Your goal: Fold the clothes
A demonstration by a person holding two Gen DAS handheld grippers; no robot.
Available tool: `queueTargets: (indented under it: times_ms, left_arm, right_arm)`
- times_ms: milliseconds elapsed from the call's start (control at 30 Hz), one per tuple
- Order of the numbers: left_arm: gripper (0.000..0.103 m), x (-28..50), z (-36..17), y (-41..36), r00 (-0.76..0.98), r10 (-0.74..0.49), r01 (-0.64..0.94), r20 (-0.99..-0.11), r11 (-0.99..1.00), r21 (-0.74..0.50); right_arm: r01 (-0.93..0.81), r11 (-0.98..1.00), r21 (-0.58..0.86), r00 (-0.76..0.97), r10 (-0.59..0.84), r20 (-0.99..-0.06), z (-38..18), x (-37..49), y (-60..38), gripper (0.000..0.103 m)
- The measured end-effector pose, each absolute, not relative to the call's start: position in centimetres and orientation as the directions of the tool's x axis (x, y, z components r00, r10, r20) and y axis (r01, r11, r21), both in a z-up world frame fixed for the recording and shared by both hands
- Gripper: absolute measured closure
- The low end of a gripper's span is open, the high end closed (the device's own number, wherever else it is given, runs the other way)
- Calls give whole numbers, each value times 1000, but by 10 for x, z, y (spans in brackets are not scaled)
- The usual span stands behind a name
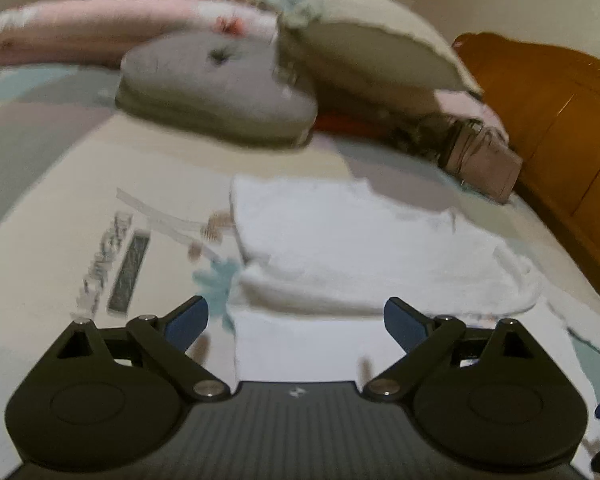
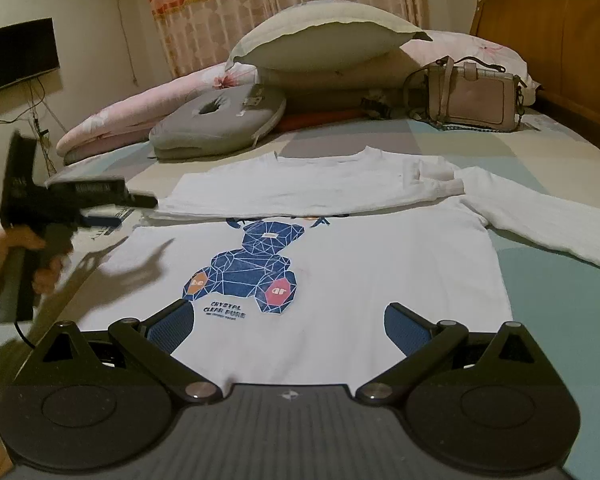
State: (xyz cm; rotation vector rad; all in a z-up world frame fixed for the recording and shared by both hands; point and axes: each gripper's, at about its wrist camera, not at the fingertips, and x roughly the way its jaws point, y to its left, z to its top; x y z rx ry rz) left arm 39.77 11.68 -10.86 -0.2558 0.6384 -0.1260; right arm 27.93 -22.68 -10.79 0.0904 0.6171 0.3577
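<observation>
Nearest, the right gripper [image 2: 288,330] hovers with jaws spread and empty over the hem of the white long-sleeved cotton shirt with a blue geometric bear print [image 2: 340,264], seemingly ready for the next fold. The shirt lies flat on the pastel patchwork bedsheet [image 2: 540,160], its top already doubled over above the bear. Left of the shirt, the left gripper [image 2: 120,208], also released and holding nothing, aims at that folded edge. Beyond the shirt lie a grey ring cushion [image 2: 220,124] and a beige handbag [image 2: 472,98], clear of the folding.

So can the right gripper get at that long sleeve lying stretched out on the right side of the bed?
Probably yes. The right gripper is open and empty over the white bear-print shirt's hem, and the outstretched sleeve lies flat on the bedspread with nothing on it; the handbag sits well behind.
</observation>
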Motion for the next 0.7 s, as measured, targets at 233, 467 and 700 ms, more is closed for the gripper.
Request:
queueTargets:
  times_ms: [233,467,700]
  left_arm:
    - [9,446,-112,79,774,-281,172,-567,956,-239]
    - [14,438,-130,98,724,-260,99,-639,956,-278]
    - [21,467,-99,115,774,-197,60,-602,969,-241]
  right_arm:
    - [-298,937,183,739,348,-577,-115,283,-226,0]
    - [-241,942,234,704,336,-625,-124,293,-234,0]
    - [-211,941,265,697,335,-634,-128,295,-238,0]
